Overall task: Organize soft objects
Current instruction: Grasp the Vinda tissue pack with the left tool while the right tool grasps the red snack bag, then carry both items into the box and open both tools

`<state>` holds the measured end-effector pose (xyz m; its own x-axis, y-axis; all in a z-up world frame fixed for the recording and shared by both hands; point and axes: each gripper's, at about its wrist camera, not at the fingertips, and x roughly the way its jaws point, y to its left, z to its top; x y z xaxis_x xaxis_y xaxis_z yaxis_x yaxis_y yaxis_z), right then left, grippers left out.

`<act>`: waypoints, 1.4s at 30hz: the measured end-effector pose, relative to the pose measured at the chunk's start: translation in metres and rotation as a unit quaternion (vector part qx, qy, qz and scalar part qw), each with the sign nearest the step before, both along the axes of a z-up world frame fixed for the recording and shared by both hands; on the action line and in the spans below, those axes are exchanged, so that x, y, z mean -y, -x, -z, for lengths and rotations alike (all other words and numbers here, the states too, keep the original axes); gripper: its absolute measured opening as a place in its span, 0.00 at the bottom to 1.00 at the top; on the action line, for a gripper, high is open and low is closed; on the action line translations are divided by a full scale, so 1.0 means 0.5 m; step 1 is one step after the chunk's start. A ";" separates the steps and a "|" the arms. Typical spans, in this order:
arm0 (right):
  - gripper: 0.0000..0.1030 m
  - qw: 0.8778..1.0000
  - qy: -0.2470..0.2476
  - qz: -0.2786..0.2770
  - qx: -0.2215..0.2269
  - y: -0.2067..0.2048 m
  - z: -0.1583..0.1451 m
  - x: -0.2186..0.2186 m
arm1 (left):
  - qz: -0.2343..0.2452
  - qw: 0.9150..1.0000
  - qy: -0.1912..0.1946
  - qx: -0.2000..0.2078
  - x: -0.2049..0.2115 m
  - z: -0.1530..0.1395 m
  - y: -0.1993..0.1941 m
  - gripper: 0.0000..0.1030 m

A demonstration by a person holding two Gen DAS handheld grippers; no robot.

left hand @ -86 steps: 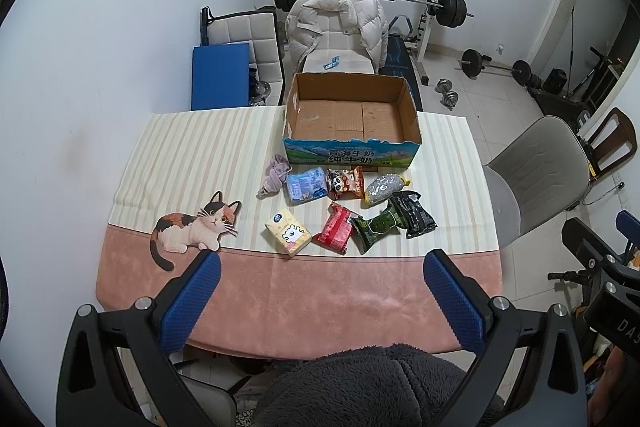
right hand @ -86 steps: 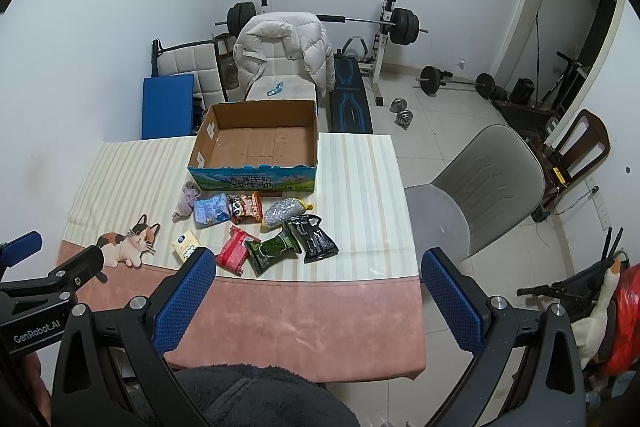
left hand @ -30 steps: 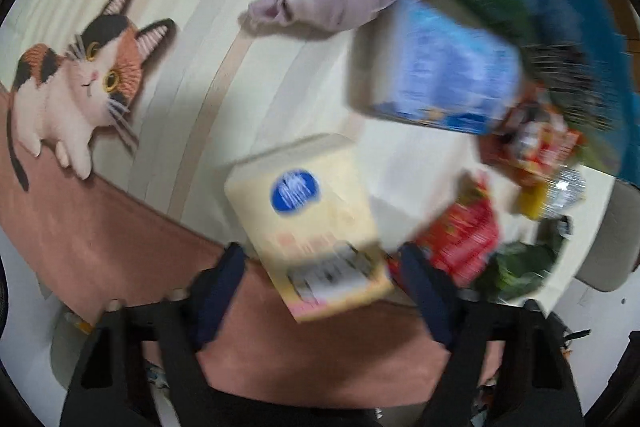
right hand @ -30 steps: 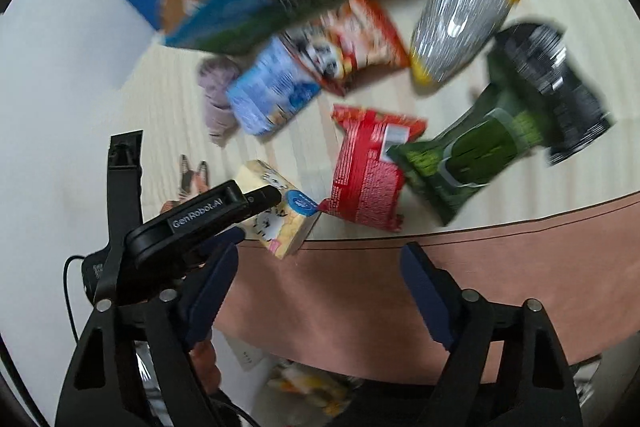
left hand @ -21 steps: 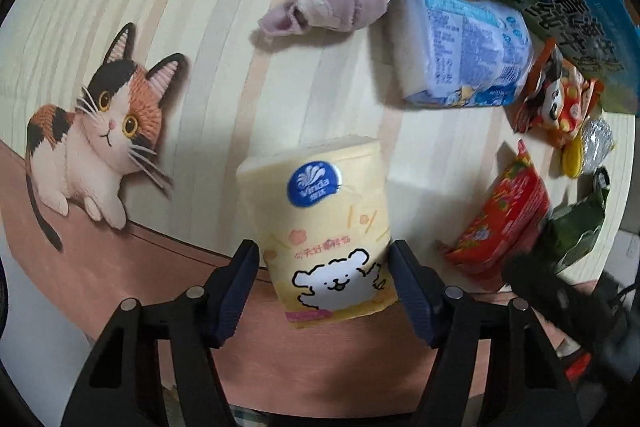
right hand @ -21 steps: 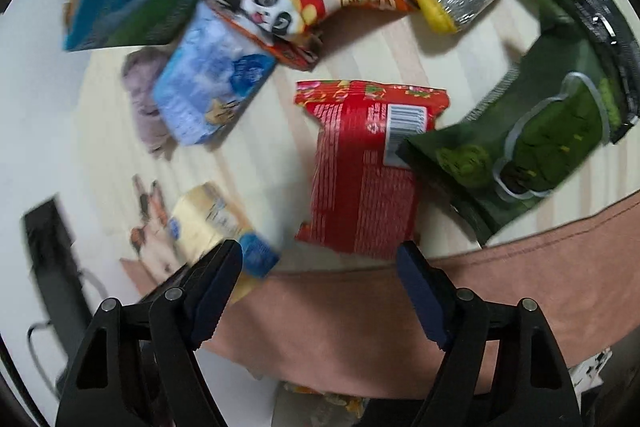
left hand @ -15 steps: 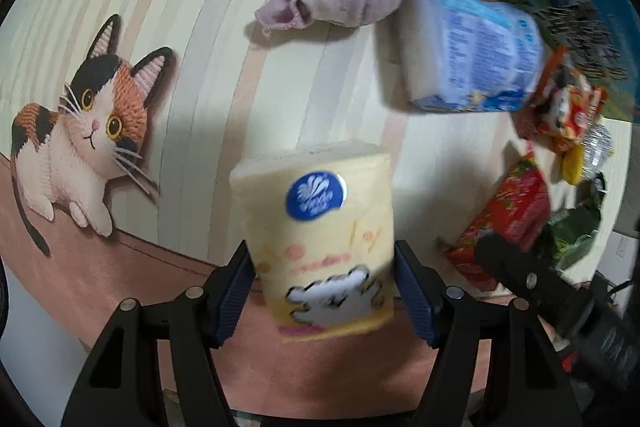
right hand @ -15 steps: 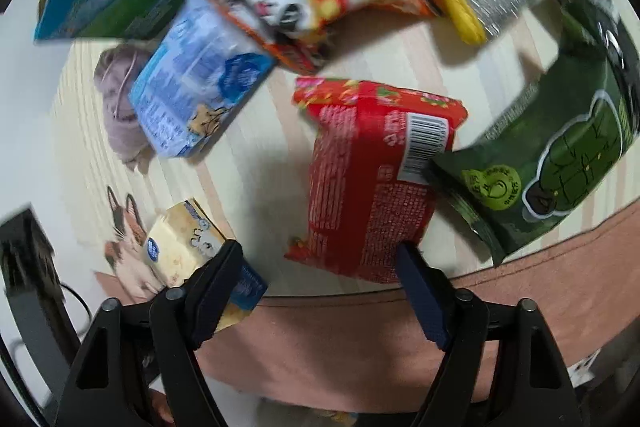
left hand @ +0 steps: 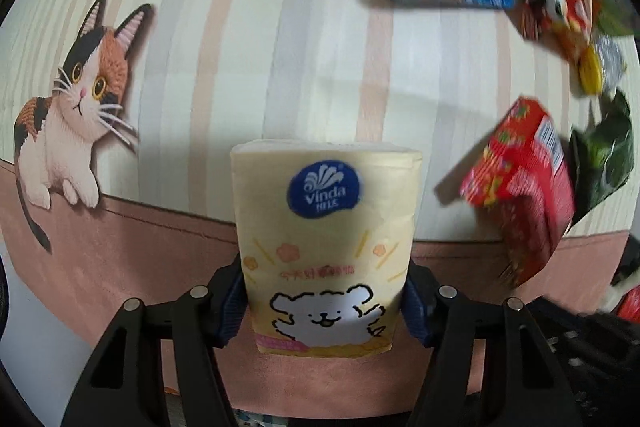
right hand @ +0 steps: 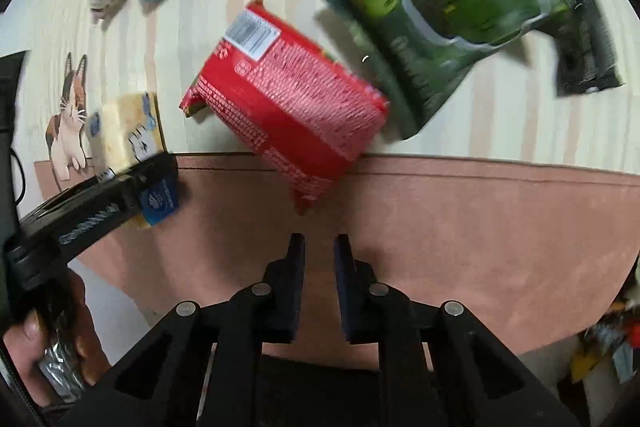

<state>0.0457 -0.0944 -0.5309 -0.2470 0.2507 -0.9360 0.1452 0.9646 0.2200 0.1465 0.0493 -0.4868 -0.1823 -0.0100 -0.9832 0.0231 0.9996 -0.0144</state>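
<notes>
Yellow tissue pack [left hand: 326,251] clamped in left claw [left hand: 324,301]

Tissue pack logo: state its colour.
Blue with white lettering on the pale yellow tissue pack; clearest in left wrist view.

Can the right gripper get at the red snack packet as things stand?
Probably yes. The red snack packet lies straight ahead of the right gripper, with only bare tablecloth between. But its jaws stand nearly closed, so they would need to open first. The green packet touches its far side.
</notes>
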 end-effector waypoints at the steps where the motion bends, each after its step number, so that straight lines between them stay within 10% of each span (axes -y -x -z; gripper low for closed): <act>1: 0.40 1.000 0.008 -0.007 0.015 0.002 -0.012 0.000 | 0.000 1.000 -0.002 0.002 0.005 0.003 0.010 0.60; 7: 0.59 0.986 0.055 -0.108 0.112 -0.048 -0.077 -0.074 | -0.007 1.000 -0.005 0.015 -0.012 0.026 0.025 0.60; 14: 0.60 0.974 0.074 -0.204 0.068 -0.098 0.005 -0.189 | -0.016 1.000 -0.006 0.025 -0.012 0.059 0.082 0.62; 19: 0.43 0.989 0.040 -0.142 0.015 -0.082 -0.006 -0.175 | -0.033 0.999 -0.002 0.026 -0.055 0.033 0.094 0.63; 27: 0.61 0.992 0.054 -0.108 0.023 -0.044 -0.001 -0.186 | -0.040 0.999 0.006 0.025 -0.086 0.043 0.099 0.66; 32: 0.52 0.994 0.055 -0.094 0.031 -0.043 0.005 -0.205 | -0.022 0.999 -0.002 0.043 -0.085 0.047 0.104 0.59; 42: 0.46 0.994 -0.066 -0.025 0.078 -0.055 -0.213 0.019 | -0.026 0.993 0.052 0.101 -0.070 -0.128 0.146 0.58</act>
<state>0.0733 -0.1040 -0.4243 -0.1171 0.3650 -0.9236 0.0521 0.9310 0.3613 0.0735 0.0844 -0.4228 0.0224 -0.1170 -0.9929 -0.0150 0.9930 -0.1174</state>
